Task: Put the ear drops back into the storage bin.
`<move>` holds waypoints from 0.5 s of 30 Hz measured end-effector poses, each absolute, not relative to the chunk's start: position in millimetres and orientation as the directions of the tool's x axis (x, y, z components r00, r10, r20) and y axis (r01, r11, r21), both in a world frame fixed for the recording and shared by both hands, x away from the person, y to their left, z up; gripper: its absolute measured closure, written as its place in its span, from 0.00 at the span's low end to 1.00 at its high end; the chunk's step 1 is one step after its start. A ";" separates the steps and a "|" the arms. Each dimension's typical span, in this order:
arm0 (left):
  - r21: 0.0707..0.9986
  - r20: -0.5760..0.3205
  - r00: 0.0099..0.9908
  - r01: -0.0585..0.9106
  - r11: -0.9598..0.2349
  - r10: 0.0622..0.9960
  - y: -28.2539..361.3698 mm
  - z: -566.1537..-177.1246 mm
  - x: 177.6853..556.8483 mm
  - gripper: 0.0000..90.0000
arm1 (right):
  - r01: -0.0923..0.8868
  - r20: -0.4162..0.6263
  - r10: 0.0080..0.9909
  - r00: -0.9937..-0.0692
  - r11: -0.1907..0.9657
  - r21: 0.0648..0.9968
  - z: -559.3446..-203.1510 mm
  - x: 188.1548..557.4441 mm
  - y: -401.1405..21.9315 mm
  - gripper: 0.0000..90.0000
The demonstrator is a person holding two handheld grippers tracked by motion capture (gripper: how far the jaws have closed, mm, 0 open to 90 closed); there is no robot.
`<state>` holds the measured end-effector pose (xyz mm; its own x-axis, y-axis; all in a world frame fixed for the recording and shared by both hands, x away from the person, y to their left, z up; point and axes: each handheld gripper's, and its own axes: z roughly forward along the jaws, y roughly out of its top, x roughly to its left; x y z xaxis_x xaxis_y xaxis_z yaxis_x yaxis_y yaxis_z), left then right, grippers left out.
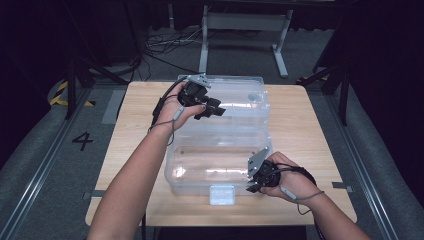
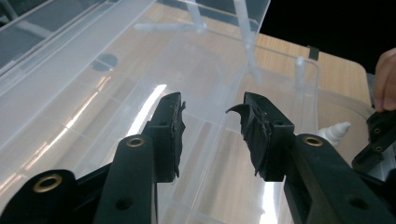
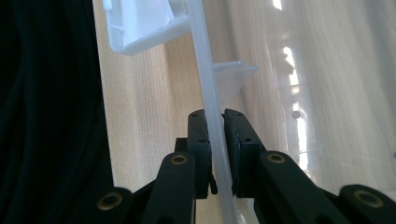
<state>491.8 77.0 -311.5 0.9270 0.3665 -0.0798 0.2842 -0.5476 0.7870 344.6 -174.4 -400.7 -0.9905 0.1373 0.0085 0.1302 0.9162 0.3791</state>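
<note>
A clear plastic storage box (image 1: pixel 215 167) sits in the middle of the wooden table (image 1: pixel 310 130), and its clear lid (image 1: pixel 242 97) lies at the far side. My left gripper (image 1: pixel 212 107) hovers over the lid's left part. In the left gripper view this gripper (image 2: pixel 212 116) is open, with only clear plastic seen past the jaws. At the box's near right corner, my right gripper (image 1: pixel 255 186) grips the box edge. In the right gripper view it (image 3: pixel 215 126) is shut on the thin clear rim (image 3: pixel 205 70).
A white latch (image 1: pixel 222 194) sticks out at the box's near front edge. The table's near edge lies just below it. A metal stand (image 1: pixel 245 30) and cables are on the floor beyond the table. The other hand (image 2: pixel 385 84) is at the right edge of the left gripper view.
</note>
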 end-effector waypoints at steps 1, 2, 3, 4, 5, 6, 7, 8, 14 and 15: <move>0.787 -0.080 0.927 0.284 -0.548 0.366 77.0 -311.5 491.8 0.67 | 0.130 0.008 0.137 -0.990 0.916 0.379 -400.7 344.6 -174.4 0.91; 0.786 -0.084 0.928 0.286 -0.549 0.363 76.4 -311.3 491.9 0.67 | 0.127 0.007 0.135 -0.991 0.916 0.380 -400.8 344.9 -174.4 0.91; 0.782 -0.092 0.929 0.290 -0.552 0.358 76.0 -311.3 491.9 0.68 | 0.131 0.009 0.138 -0.990 0.916 0.379 -400.7 344.6 -174.5 0.91; 0.772 -0.095 0.930 0.294 -0.564 0.355 75.0 -311.6 491.8 0.70 | 0.132 0.009 0.139 -0.990 0.916 0.380 -400.7 344.6 -174.4 0.91; 0.744 -0.079 0.934 0.289 -0.603 0.349 73.2 -312.2 492.1 0.72 | 0.130 0.009 0.137 -0.991 0.915 0.381 -400.7 344.8 -174.6 0.91; 0.732 -0.069 0.936 0.282 -0.620 0.345 72.0 -313.6 492.2 0.74 | 0.130 0.009 0.136 -0.991 0.915 0.381 -400.8 344.8 -174.6 0.91; 0.739 -0.075 0.938 0.280 -0.612 0.339 71.5 -314.5 492.3 0.75 | 0.130 0.010 0.136 -0.991 0.915 0.381 -400.8 344.8 -174.6 0.90; 0.741 -0.093 0.939 0.287 -0.607 0.331 71.4 -314.9 492.2 0.75 | 0.130 0.009 0.136 -0.991 0.915 0.381 -400.8 344.8 -174.6 0.90; 0.732 -0.088 0.934 0.296 -0.613 0.346 71.7 -313.8 491.6 0.86 | 0.132 0.010 0.138 -0.990 0.915 0.381 -400.9 344.8 -174.5 0.90; 0.730 -0.093 0.933 0.302 -0.613 0.348 72.0 -313.7 491.6 0.87 | 0.131 0.011 0.137 -0.990 0.915 0.381 -401.0 344.9 -174.6 0.90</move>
<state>491.6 72.0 -313.7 0.9327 0.3485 -0.0929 0.3016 -0.6127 0.7305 344.9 -174.6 -401.0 -0.9905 0.1372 0.0107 0.1309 0.9152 0.3813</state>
